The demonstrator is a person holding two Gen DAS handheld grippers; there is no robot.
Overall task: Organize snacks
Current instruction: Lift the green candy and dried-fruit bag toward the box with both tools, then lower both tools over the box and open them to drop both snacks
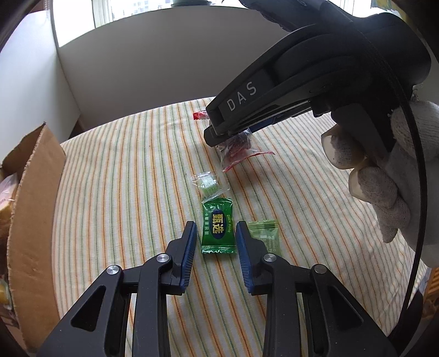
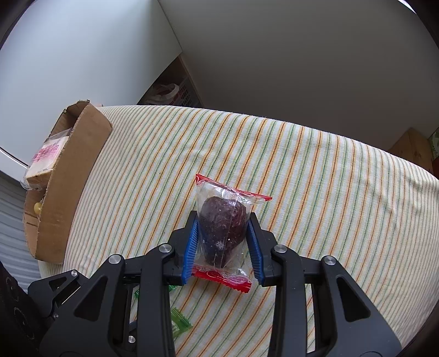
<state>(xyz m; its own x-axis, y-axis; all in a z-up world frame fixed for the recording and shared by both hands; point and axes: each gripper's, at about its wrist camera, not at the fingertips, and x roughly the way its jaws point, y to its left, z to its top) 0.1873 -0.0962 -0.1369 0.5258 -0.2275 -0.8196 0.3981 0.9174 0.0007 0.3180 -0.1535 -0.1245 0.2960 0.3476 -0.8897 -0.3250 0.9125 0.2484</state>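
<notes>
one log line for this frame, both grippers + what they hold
left gripper: shut on green candy | right gripper: shut on red-ended snack packet | cardboard box: at cloth's left edge, snacks inside

Right gripper (image 2: 222, 241) angled steeply down, blue pads pressed on both sides of clear-wrapped dark snack (image 2: 222, 228). White-gloved right hand (image 1: 384, 175) wrapped round its handle. Left gripper (image 1: 216, 241) tilted down, jaws nearly closed, nothing gripped.

White walls (image 2: 274, 55), bright window (image 1: 131, 8), striped tablecloth (image 2: 315, 178)
</notes>
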